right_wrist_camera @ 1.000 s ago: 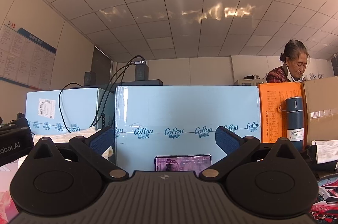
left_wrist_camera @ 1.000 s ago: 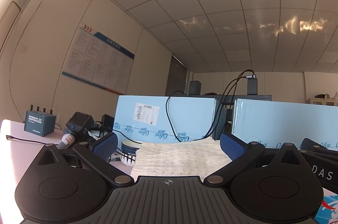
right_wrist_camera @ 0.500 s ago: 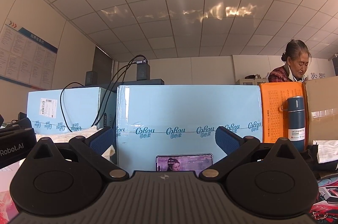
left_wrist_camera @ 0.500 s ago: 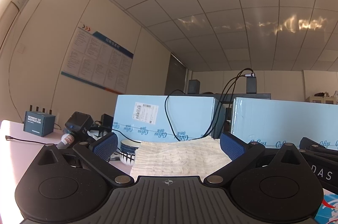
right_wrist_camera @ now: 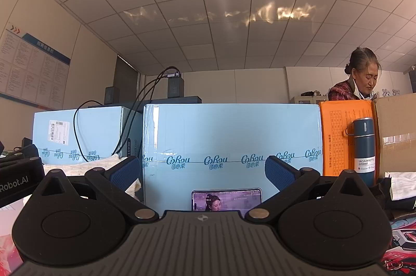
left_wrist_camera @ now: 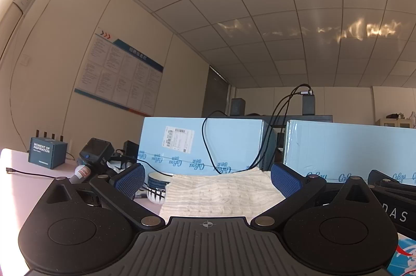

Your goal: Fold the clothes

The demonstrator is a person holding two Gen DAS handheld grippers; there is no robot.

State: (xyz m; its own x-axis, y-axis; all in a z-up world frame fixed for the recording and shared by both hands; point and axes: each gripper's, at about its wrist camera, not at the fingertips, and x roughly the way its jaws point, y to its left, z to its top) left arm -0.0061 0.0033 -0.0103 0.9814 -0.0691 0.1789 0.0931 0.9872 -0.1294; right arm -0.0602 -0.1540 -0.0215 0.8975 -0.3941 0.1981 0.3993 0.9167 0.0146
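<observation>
A folded cream cable-knit garment [left_wrist_camera: 221, 191] lies on the table straight ahead of my left gripper [left_wrist_camera: 207, 177]. That gripper is open, its blue pads wide apart and level with the knit, nothing held between them. In the right wrist view an edge of the same cream knit [right_wrist_camera: 78, 166] shows at the left, behind the left finger. My right gripper [right_wrist_camera: 202, 170] is open too and faces a pale blue carton [right_wrist_camera: 231, 146], holding nothing.
Two pale blue cartons [left_wrist_camera: 202, 143] stand behind the knit with black cables [left_wrist_camera: 270, 125] hanging over them. A striped bowl [left_wrist_camera: 156, 187], a small blue box [left_wrist_camera: 46, 155] and a camera device [left_wrist_camera: 96, 149] sit left. A phone [right_wrist_camera: 226, 199], a blue flask [right_wrist_camera: 364, 149], an orange box [right_wrist_camera: 340, 135] and a person [right_wrist_camera: 358, 78] are right.
Both views tilt up very slightly, so the cartons sit a little lower in frame. Neither gripper's fingers have moved and the knit lies as before.
</observation>
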